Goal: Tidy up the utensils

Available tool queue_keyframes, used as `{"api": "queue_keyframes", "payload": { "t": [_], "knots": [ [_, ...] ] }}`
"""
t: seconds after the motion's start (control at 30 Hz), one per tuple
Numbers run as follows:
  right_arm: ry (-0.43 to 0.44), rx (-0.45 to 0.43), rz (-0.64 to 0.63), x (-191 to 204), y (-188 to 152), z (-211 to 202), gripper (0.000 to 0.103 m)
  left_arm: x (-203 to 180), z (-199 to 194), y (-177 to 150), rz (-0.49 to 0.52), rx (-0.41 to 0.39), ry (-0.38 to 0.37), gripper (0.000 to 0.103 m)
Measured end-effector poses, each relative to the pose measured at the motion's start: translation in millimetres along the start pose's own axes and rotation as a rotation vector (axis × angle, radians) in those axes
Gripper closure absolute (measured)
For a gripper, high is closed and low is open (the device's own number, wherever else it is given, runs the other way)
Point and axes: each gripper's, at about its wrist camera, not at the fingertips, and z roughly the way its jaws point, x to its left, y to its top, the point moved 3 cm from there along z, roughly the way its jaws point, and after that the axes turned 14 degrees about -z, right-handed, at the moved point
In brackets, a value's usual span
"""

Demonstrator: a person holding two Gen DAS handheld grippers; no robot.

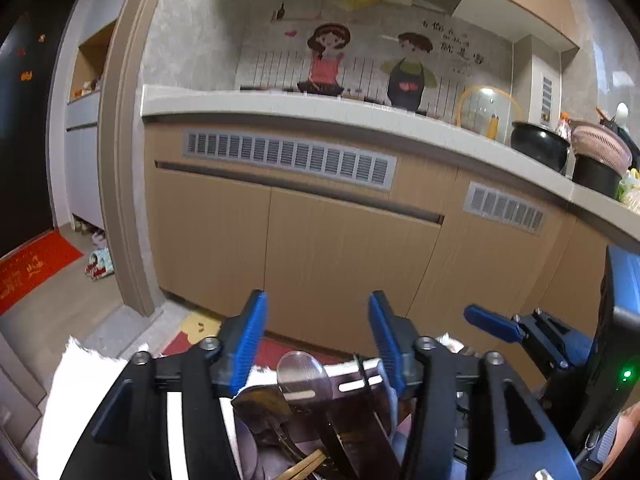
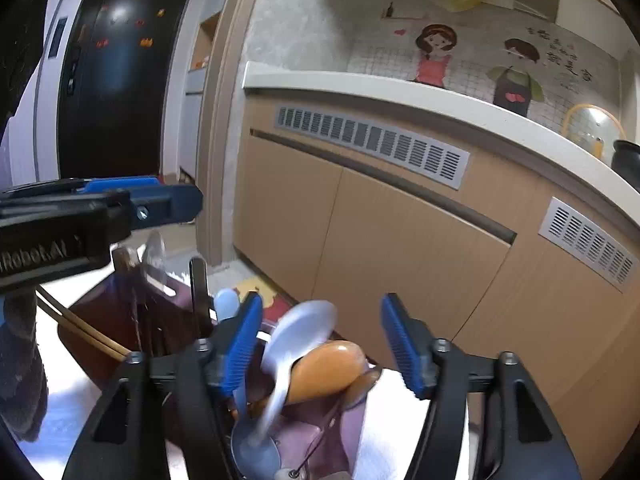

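I'm looking into a home kitchen: a pale counter (image 1: 320,108) runs over tan cabinet doors (image 1: 340,248) with vent grilles (image 1: 288,158), pots (image 1: 540,144) at its right end, a cartoon cook sticker (image 1: 326,60) on the wall.

A dark purple utensil holder (image 2: 120,320) stood on a white-covered worktop (image 2: 72,412). In it stood wooden chopsticks (image 2: 80,326), a slotted metal spatula (image 1: 360,384), a white plastic spoon (image 2: 296,336) and an orange spoon (image 2: 328,368). Tan cabinets (image 2: 400,248) stood behind.
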Motion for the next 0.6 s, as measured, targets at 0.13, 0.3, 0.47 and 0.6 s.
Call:
{"api": "queue_keyframes", "payload": {
  "t": [0.13, 0.3, 0.47, 0.6],
  "knots": [
    [0.021, 0.005, 0.040, -8.1, 3.1, -16.4, 0.033, -2.7, -22.2, 9.8, -0.003, -0.013, 0.010, 0.040],
    [0.061, 0.034, 0.153, -14.2, -11.9, -55.0, 0.024, 1.9, -61.7, -9.5, -0.007, 0.007, 0.063, 0.020],
    [0.071, 0.086, 0.242, 3.9, -41.6, -97.8, 0.020, 8.3, -109.5, -53.0, -0.001, -0.002, 0.139, 0.009],
    [0.069, 0.131, 0.274, 31.2, -66.7, -130.9, 0.019, 8.9, -147.2, -88.3, 0.016, -0.016, 0.184, 0.004]
  ]
}}
